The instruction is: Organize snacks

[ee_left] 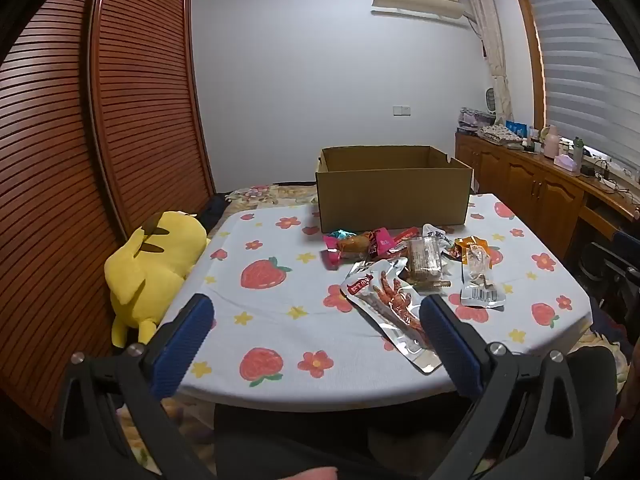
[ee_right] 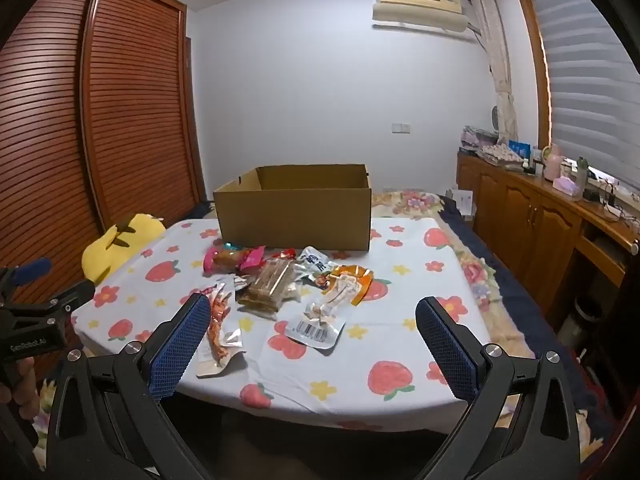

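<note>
On my left wrist camera I see the left gripper (ee_left: 316, 314) with its fingers (ee_left: 188, 336) spread wide and nothing between them, hanging over the near edge of the bench (ee_left: 280, 320), which wears a cloth printed with strawberries and flowers. The snacks lie in a loose heap right of centre: a clear chicken-foot pack (ee_left: 390, 308) nearest me, its lower end just beside my right finger; a biscuit pack (ee_left: 424, 264) behind it; a pink-ended cake (ee_left: 352, 246) to the left; an orange-topped pack (ee_left: 478, 276) to the right. The open box (ee_left: 394, 196) stands behind the heap at the far side of the bench; I cannot see its floor. A yellow plush (ee_left: 154, 268) lies off the bench's left edge.

On my right wrist camera the right gripper (ee_right: 312, 320) is likewise wide open and holds nothing. The same heap sits ahead: the chicken-foot pack (ee_right: 220, 324) just beside my left finger, the biscuit pack (ee_right: 268, 284) in the middle, the orange-topped pack (ee_right: 332, 304) to its right, the cake (ee_right: 232, 260) further back. The box (ee_right: 294, 216) stands beyond them. The left gripper (ee_right: 36, 304) shows at the left edge, with a hand (ee_right: 18, 376) below it.
</note>
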`<state>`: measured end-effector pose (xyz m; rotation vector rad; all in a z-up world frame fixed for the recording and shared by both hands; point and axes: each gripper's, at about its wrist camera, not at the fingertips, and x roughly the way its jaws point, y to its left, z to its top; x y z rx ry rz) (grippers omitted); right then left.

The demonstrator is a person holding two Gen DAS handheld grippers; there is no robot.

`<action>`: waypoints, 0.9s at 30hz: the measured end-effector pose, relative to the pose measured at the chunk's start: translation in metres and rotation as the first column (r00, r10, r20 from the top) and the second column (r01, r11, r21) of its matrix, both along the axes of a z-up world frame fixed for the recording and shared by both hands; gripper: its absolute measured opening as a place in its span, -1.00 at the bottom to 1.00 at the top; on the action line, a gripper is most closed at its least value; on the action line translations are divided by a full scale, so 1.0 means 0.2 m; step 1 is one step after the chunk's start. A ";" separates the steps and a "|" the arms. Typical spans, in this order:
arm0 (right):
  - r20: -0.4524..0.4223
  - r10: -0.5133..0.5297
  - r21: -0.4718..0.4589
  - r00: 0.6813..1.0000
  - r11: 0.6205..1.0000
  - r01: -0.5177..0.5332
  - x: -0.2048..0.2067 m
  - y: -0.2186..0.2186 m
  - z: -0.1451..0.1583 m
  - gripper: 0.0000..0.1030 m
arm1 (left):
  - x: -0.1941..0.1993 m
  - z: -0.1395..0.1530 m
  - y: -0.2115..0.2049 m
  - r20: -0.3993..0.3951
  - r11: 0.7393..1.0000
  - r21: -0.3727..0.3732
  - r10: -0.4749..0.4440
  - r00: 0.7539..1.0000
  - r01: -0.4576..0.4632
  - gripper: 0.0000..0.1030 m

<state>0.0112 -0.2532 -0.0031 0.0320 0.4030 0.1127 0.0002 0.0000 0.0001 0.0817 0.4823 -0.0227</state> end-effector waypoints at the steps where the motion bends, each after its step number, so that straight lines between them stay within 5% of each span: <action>1: 0.002 0.001 0.002 1.000 1.000 -0.001 0.00 0.00 0.00 1.00 | 0.00 0.00 0.00 -0.005 1.000 -0.001 0.003 1.000 -0.003 1.00; 27: 0.000 -0.002 0.006 1.000 1.000 0.002 0.00 -0.01 -0.01 1.00 | -0.01 0.02 -0.01 0.016 1.000 -0.001 -0.002 1.000 0.002 1.00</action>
